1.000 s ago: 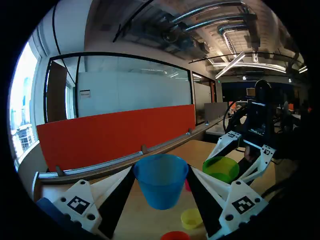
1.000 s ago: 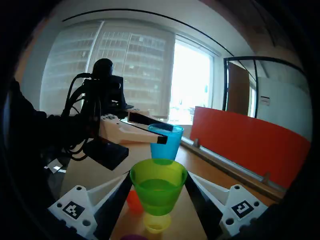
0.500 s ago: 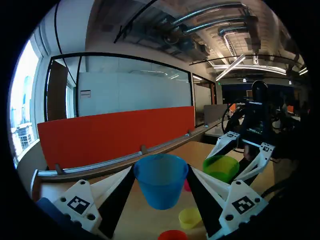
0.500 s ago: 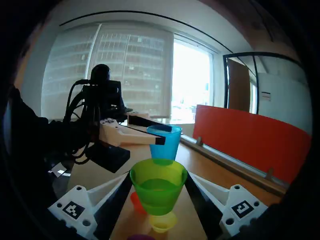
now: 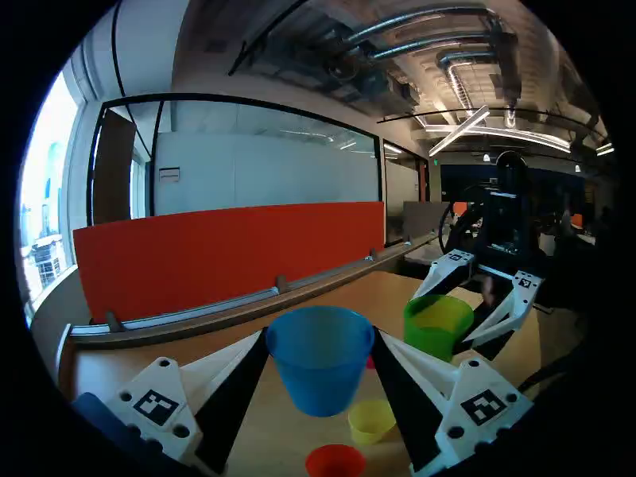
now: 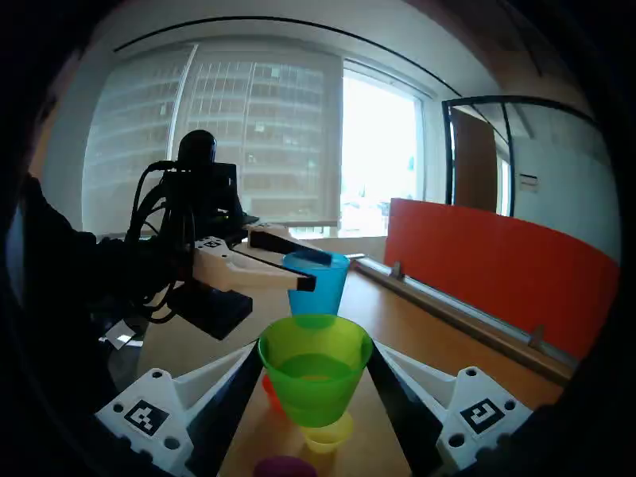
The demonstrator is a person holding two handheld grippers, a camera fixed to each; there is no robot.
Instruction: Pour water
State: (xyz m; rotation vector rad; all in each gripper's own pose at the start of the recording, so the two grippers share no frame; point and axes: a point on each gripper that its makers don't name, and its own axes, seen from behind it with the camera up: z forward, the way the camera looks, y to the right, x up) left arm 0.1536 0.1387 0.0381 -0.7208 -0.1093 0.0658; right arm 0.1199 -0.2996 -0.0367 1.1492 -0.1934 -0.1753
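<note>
Grip firm both sides: left gripper (image 5: 319, 350) pinches blue cup (image 5: 319, 374), right gripper (image 6: 316, 359) pinches green cup (image 6: 316, 385), both upright above desk (image 5: 381, 290), likely to avoid spill, near each other for pouring. Yellow cup (image 5: 370, 419), red cup (image 5: 335, 461) stand below.

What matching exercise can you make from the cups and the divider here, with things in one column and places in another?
1 blue cup
2 green cup
3 yellow cup
4 orange divider

A standing on the desk
B along the desk's far edge
C held in the right gripper
D held in the left gripper

Pairs: 1-D, 2-C, 3-A, 4-B
</note>
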